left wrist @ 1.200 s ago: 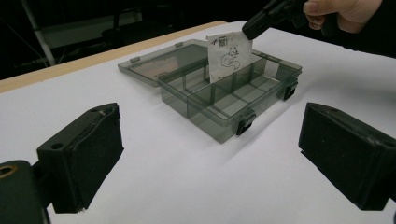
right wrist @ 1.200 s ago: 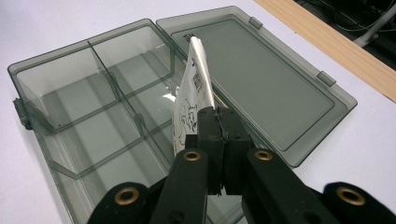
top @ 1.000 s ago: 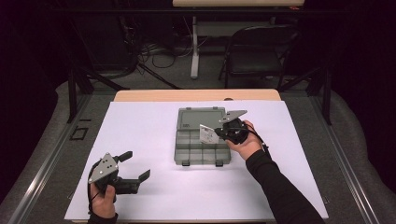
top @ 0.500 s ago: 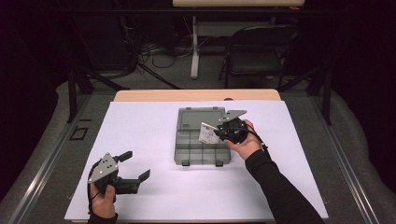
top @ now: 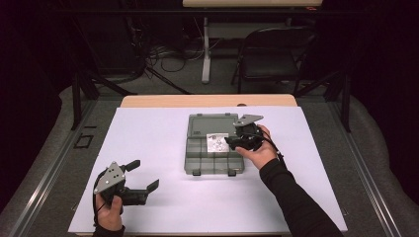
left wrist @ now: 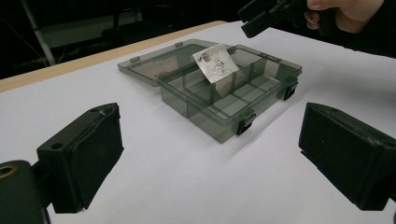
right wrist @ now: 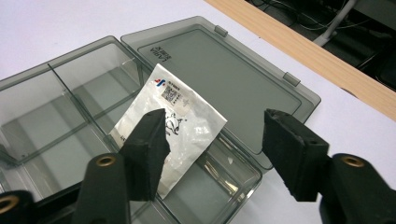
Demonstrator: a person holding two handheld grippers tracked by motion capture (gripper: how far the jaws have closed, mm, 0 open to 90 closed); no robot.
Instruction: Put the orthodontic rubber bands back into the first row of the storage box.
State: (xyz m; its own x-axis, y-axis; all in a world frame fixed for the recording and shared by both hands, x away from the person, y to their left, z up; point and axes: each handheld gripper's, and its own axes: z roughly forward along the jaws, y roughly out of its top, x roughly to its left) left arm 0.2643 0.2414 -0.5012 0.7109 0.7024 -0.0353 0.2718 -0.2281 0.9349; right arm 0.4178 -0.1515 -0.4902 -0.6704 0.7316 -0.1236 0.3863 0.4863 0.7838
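Note:
A smoky grey clear plastic compartment box (top: pixel 197 160) lies mid-table with its lid (top: pixel 212 122) folded flat behind it. A white printed packet (top: pixel 216 142) stands tilted in one of its rear compartments. My right gripper (top: pixel 231 142) hovers at the box's right side, open, with its tips close to the packet and nothing held. In the right gripper view the packet (right wrist: pixel 187 112) sits just beyond the open right gripper (right wrist: pixel 215 144). My left gripper (top: pixel 142 175) rests open near the front left of the table, well apart from the box (left wrist: pixel 233 100).
White paper (top: pixel 158 133) covers the tabletop, with a wooden strip (top: pixel 207 100) along its far edge. A dark chair (top: pixel 274 54) and table legs stand beyond. In the left gripper view the right gripper (left wrist: pixel 266 11) and a hand hang above the packet (left wrist: pixel 215 63).

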